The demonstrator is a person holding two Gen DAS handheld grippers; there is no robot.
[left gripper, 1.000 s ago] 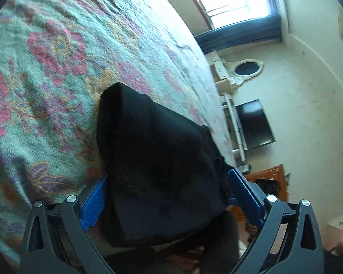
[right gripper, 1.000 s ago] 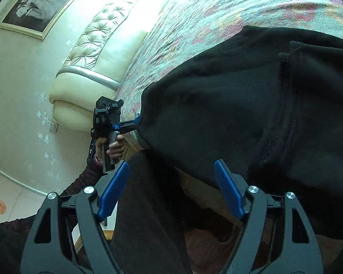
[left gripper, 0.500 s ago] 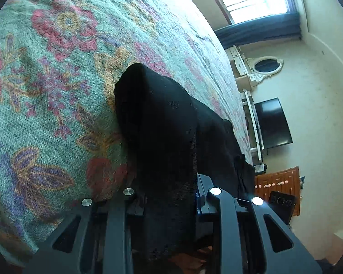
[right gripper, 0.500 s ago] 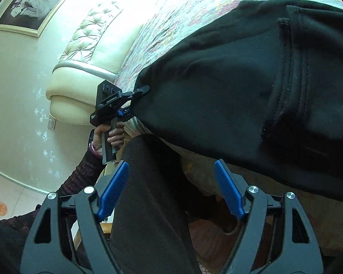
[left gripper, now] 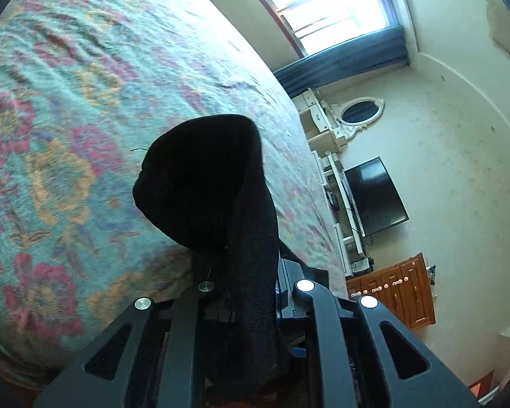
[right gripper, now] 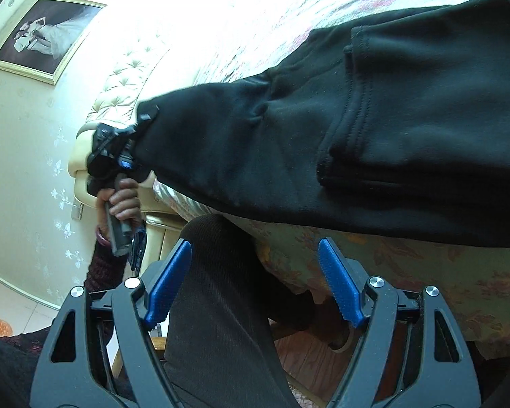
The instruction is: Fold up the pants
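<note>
While left hand-held gripper (left gripper: 241, 292) pinches, soft black pants (right gripper: 323, 142) bunch

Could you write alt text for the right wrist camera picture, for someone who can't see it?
Black pants lie over the edge of a floral bedspread, one end pinched shut in the left gripper, held by a hand. The right gripper hangs open below, empty.

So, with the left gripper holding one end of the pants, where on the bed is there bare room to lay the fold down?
The floral bedspread is bare left of and beyond the lifted black pants, up toward the window. The near edge is crowded: the rest of the pants lies there, clamped in the left gripper, with the open right gripper just below it.
</note>
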